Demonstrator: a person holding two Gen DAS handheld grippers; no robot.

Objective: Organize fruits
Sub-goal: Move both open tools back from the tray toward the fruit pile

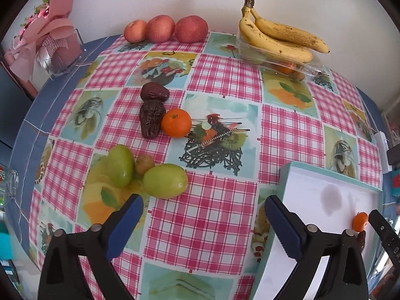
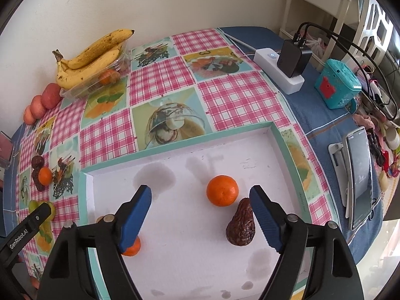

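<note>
Left hand-held gripper (image 1: pixel 203 208) spread wide with nothing between its fingers, hovering over the checked table (image 1: pixel 200 215) just short of two green fruits (image 1: pixel 165 180). Beyond those, an orange (image 1: pixel 176 122) touching two dark wrinkled fruits (image 1: pixel 150 121). Against the wall, three red apples (image 1: pixel 166 28) and bananas (image 1: pixel 277 37) on a clear box. Right hand-held gripper (image 2: pixel 200 207) likewise wide apart and empty, above the white tray (image 2: pixel 282 140) holding two oranges (image 2: pixel 222 190) and a dark wrinkled pear-shaped fruit (image 2: pixel 241 227).
</note>
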